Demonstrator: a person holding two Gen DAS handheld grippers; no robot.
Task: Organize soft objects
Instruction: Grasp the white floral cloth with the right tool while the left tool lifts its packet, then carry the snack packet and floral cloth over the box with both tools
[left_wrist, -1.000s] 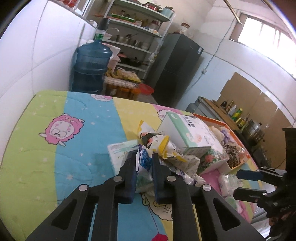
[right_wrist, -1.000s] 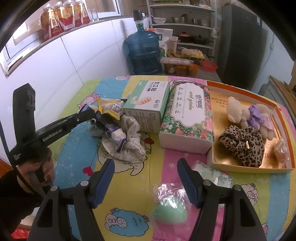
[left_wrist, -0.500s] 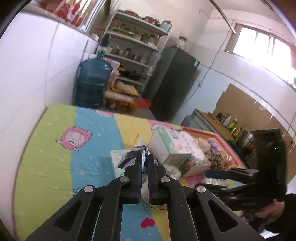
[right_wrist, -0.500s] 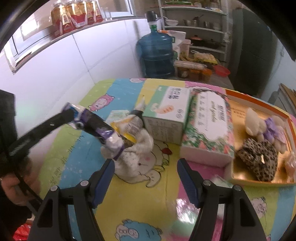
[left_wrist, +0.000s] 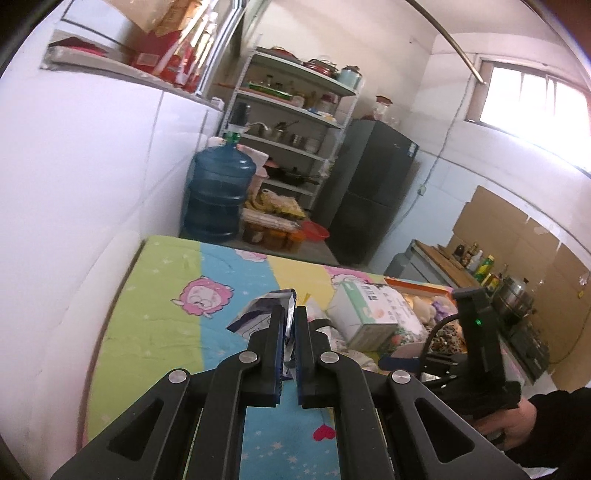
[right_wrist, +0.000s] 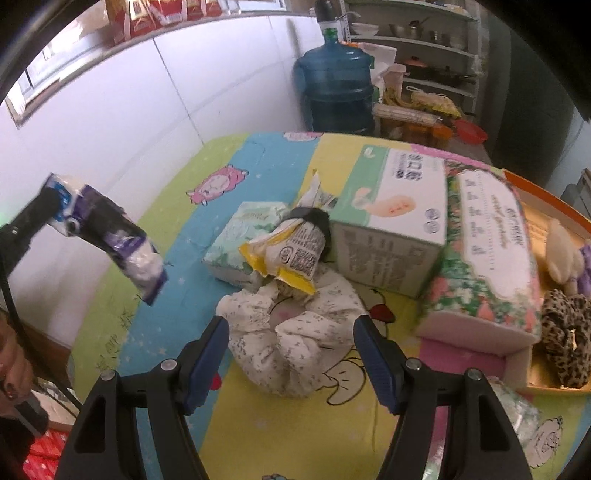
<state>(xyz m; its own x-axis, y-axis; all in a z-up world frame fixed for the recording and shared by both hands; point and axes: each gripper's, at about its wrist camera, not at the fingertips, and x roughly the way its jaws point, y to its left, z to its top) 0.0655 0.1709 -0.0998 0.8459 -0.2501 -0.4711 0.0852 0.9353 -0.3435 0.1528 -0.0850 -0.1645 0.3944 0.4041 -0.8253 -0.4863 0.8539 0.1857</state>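
My left gripper is shut on a purple-and-white plastic tissue packet and holds it high above the table; the packet also shows in the right wrist view, hanging at the left. My right gripper is open and empty, just above a white dotted cloth scrunchie. Behind the scrunchie lie a yellow-and-white pouch, a mint tissue pack, a white-green box and a floral tissue box.
An orange tray at the right holds a cream plush toy and a leopard scrunchie. A cartoon-print cloth covers the table. A white wall runs along the left. A blue water jug stands beyond the far edge.
My left gripper has lifted the tissue packet up and away from the pile. My right gripper has moved forward and down over the white scrunchie.
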